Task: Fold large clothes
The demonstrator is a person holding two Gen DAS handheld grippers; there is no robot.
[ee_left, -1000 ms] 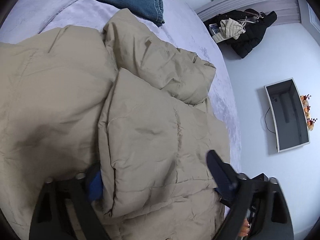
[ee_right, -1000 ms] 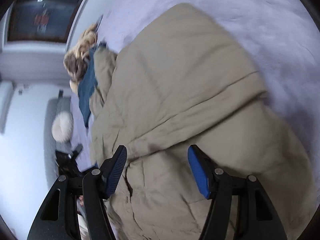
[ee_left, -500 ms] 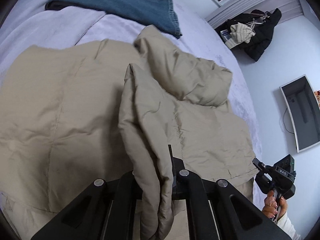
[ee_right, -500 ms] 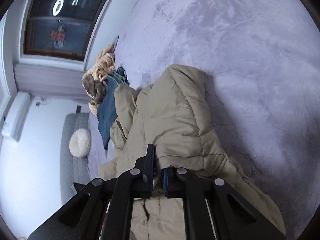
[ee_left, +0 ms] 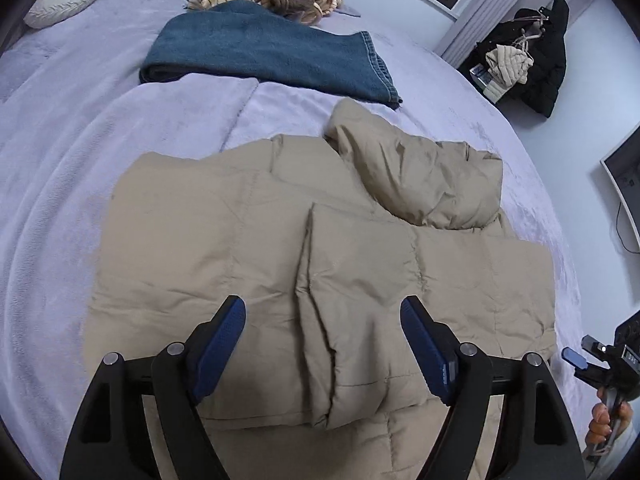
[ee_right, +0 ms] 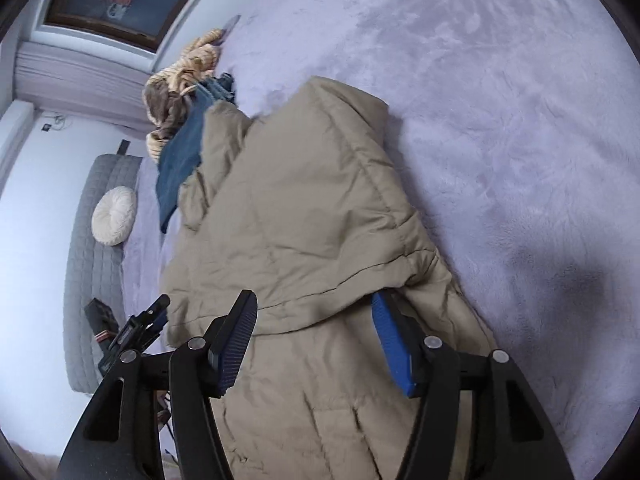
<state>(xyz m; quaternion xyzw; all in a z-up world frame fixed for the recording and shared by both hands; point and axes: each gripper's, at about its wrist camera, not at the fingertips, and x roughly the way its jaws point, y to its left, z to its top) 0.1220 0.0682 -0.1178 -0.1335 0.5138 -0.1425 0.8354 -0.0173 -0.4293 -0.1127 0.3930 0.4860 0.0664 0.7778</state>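
Your left gripper points downward over the bed, its two blue-padded fingers spread wide. The jaws have just been opening, and the pads press on nothing; only loose fabric lies below the gap. Your right gripper also angles downward with its jaws apart, likewise just opened. Its left pad stands clear, while a fold of cloth drapes over the tip of the right-hand finger without being clamped. In the left wrist view, your right hand shows at the lower right edge, fingers wrapped around that gripper's handle.
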